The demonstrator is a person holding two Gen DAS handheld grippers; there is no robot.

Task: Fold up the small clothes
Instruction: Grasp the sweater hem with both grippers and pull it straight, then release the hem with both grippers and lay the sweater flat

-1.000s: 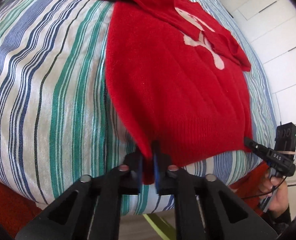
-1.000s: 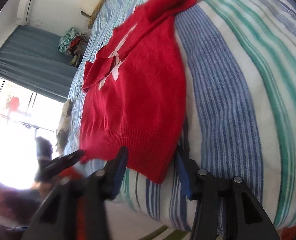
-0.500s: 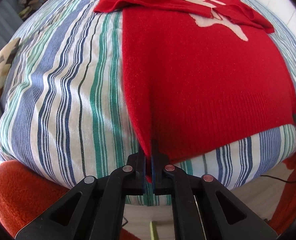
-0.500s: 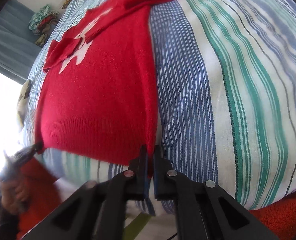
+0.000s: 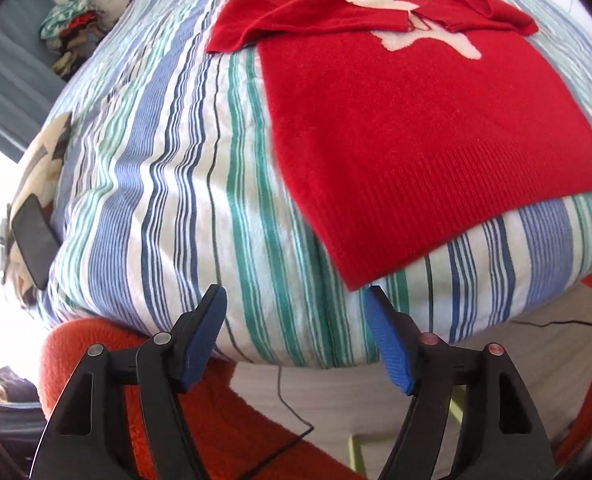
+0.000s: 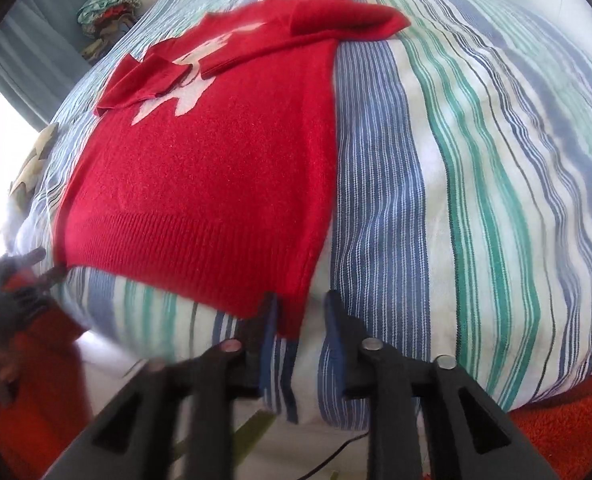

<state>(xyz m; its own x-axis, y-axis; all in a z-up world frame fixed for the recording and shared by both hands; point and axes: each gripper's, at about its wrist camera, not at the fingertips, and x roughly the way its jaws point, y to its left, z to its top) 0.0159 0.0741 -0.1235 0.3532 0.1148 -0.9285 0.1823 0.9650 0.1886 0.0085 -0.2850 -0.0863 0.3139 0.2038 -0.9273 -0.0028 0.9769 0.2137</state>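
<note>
The red knit sweater (image 5: 416, 120) lies flat on the striped bed cover (image 5: 168, 184), front up, with a white figure motif on the chest and both sleeves folded across it near the collar; the ribbed hem lies along the near edge of the bed. The left claw (image 5: 296, 316) is released, its blue-padded jaws spread wide and empty, positioned just off the bed edge beside the left hem corner without touching it. The right claw (image 6: 300, 320) is also parted, and the right hem corner of the sweater (image 6: 216, 168) hangs between its jaws; the view is blurred there, so contact with either pad cannot be confirmed, but the jaws are not clenched on the fabric. The judged step is the bottom-to-top fold of the body. To perform it well, seat each claw squarely on its hem corner, gripping through the full ribbed band and both fabric layers rather than the top layer alone. Close both claws before lifting. Raise the two corners together at equal height, keep the hem taut between them, and carry it toward the collar so that the fold line runs straight across the body. Avoid catching the bed cover (image 6: 476, 160) in the grip, since it will drag and skew the fold.
</note>
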